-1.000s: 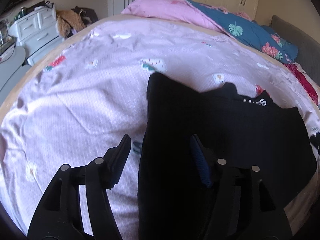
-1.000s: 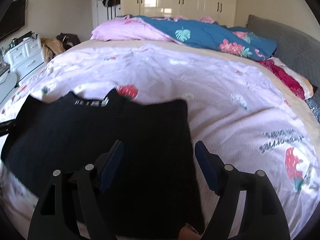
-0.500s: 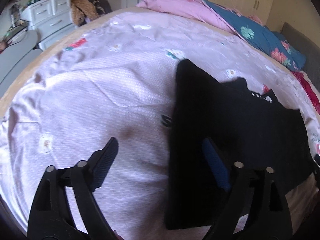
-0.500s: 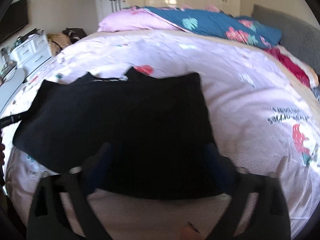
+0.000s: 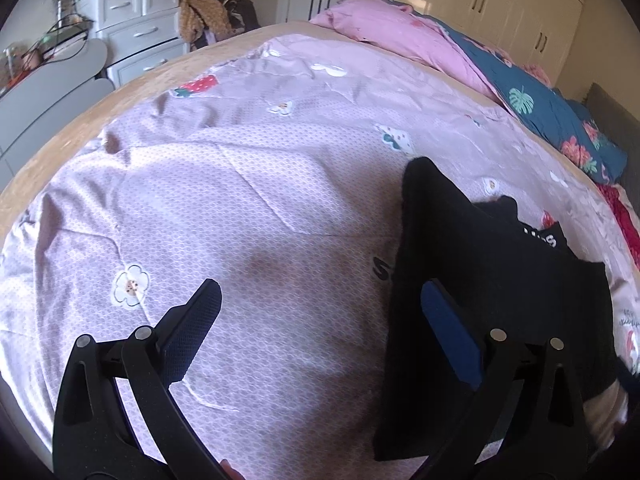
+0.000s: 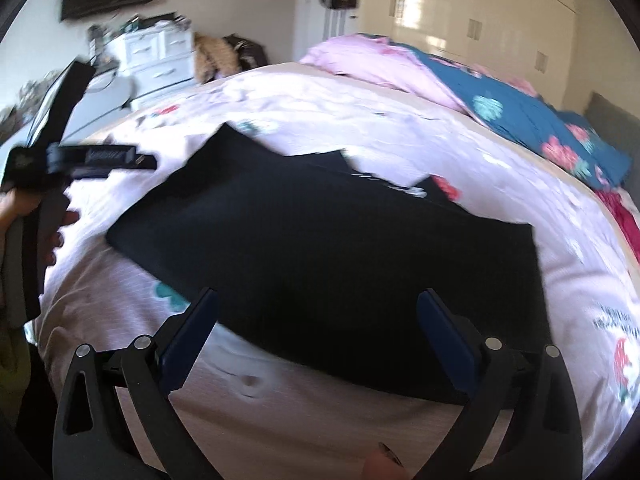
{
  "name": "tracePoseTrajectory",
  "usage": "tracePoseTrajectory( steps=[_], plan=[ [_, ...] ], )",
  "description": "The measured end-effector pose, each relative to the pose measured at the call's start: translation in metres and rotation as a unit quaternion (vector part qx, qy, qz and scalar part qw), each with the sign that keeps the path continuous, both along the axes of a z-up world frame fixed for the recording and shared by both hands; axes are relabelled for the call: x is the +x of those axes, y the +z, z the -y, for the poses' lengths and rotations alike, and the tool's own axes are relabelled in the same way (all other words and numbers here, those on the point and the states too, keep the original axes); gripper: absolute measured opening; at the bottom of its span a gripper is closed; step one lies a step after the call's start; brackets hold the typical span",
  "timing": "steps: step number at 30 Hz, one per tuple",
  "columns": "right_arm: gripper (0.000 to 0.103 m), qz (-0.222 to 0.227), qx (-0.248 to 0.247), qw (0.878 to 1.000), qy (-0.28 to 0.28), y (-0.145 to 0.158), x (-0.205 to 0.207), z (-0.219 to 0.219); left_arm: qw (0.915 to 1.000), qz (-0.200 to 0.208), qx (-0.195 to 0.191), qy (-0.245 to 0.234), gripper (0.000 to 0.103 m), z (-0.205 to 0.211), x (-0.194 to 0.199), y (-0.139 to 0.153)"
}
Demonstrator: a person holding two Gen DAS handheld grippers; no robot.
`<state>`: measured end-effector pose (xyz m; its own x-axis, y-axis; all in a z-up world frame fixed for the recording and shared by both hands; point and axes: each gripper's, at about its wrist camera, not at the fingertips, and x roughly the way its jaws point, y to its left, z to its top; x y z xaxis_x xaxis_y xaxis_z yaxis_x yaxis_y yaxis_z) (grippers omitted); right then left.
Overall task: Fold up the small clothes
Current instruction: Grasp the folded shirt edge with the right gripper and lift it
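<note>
Bedspread (image 5: pixel 248 208), lilac with printed strawberries and flowers, covers the whole work surface and carries everything below. Pink and teal floral bedding (image 6: pixel 516 100) is heaped at the far end, well apart from the work.

Black garment (image 6: pixel 320 248) lies flat on the bedspread as a broad dark panel, its collar with white lettering (image 6: pixel 404 188) at the far edge. Its long axis runs across my right wrist view, from upper left down to lower right, with the near hem closest to me.

Right gripper (image 6: pixel 318 320) hovers over that near hem. Its jaws have just been opening and now stand wide; the cloth shows in the gap between them, but the pads do not press on it. I hold nothing there.

Left gripper (image 5: pixel 320 320) sits off the garment's left end. Its jaws have likewise just been opening and stand wide, with bare bedspread in the gap; only the right finger (image 5: pixel 448 332) overlaps the cloth's side edge (image 5: pixel 396 320) in the view. Contact I cannot confirm.

Judgement: the garment lies to the right of my left hand and directly ahead of my right, so the right is the nearer to the hem. The next fold would suit the short axis, each gripper taking one end.
</note>
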<state>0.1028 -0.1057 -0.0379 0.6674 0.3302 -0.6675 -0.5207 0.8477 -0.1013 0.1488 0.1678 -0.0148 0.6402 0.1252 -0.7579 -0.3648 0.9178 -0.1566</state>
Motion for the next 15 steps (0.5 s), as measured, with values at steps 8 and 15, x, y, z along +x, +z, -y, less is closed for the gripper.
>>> tracePoseTrajectory(
  steps=[8,15],
  plan=[
    [0.099,0.030,-0.070,0.995,0.060,-0.022,-0.014,-0.064,0.9997,0.010,-0.014,0.016,0.094,-0.016,0.001,0.002],
    [0.099,0.047,-0.125,0.988,0.076,-0.043,-0.006,-0.101,0.9998,0.013,-0.012,0.011,0.094,-0.017,0.008,0.004]
  ],
)
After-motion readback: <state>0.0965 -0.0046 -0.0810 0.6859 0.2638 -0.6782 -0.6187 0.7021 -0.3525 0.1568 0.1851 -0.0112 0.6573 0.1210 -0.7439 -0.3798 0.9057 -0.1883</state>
